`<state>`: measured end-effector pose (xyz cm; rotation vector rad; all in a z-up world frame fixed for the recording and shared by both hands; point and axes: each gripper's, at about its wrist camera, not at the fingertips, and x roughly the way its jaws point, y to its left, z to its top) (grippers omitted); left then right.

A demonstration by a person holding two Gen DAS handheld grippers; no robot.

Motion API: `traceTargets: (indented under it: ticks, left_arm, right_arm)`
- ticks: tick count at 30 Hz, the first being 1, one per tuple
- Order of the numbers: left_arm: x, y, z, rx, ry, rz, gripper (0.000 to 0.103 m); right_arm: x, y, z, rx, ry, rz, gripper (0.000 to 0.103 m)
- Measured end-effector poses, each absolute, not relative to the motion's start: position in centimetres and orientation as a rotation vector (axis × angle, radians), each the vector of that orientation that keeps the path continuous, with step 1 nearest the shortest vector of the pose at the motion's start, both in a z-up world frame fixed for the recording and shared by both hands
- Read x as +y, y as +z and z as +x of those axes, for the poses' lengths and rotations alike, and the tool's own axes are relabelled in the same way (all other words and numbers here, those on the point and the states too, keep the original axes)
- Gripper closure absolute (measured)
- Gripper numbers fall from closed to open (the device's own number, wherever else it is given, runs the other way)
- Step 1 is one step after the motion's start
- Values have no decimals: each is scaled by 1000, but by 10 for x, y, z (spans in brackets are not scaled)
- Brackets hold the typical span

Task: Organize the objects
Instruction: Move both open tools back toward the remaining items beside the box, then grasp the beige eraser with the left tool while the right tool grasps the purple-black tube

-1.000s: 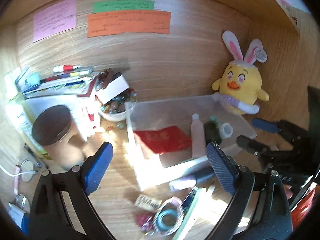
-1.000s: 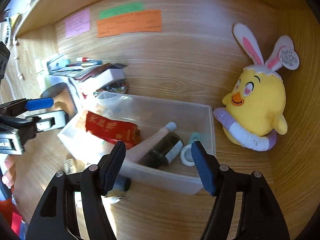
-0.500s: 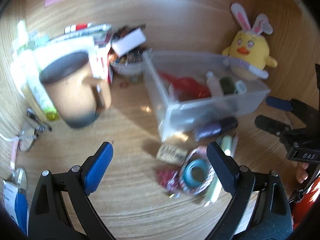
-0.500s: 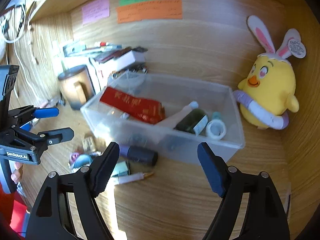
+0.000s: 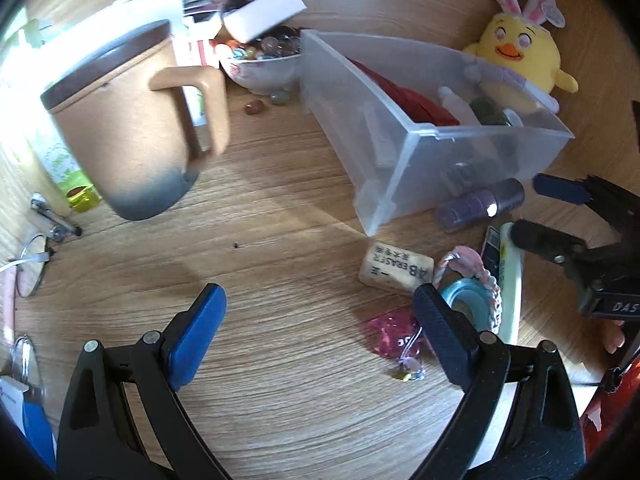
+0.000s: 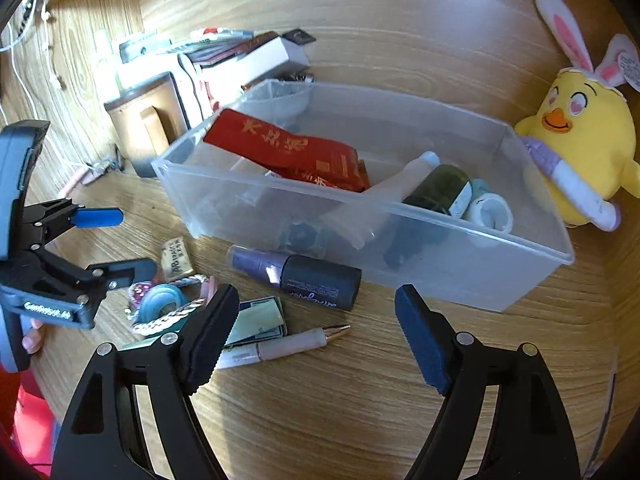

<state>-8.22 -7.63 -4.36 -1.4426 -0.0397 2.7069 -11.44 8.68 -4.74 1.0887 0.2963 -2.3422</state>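
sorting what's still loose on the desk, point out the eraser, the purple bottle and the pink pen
eraser (image 5: 396, 269), left wrist view, on its printed top face
purple bottle (image 6: 294, 275), right wrist view, mid-body where purple meets the dark cap
pink pen (image 6: 294, 343), right wrist view, on the pale barrel

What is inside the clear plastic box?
The box holds a red packet, a pale tube, a dark bottle and white tape. Anything beneath the packet is hidden.
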Motion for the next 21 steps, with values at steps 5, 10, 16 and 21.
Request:
traceTargets:
  ticks: [5, 10, 16, 21]
  left_arm:
    - [-65, -43, -84, 35, 2698, -1422, 7]
    - [-62, -46, -92, 29, 2675, -1427, 7]
    - [-60, -49, -95, -12, 2654, -1422, 7]
    - [-54, -48, -96, -9, 2651, -1398, 22]
  right_arm:
    - [79, -56, -123, 264, -2312, 1135, 25]
    - [76, -57, -126, 238, -2323, 1136, 25]
    - [74, -59, -129, 225, -2337, 1151, 36]
    - [77, -60, -129, 211, -2339, 1152, 43]
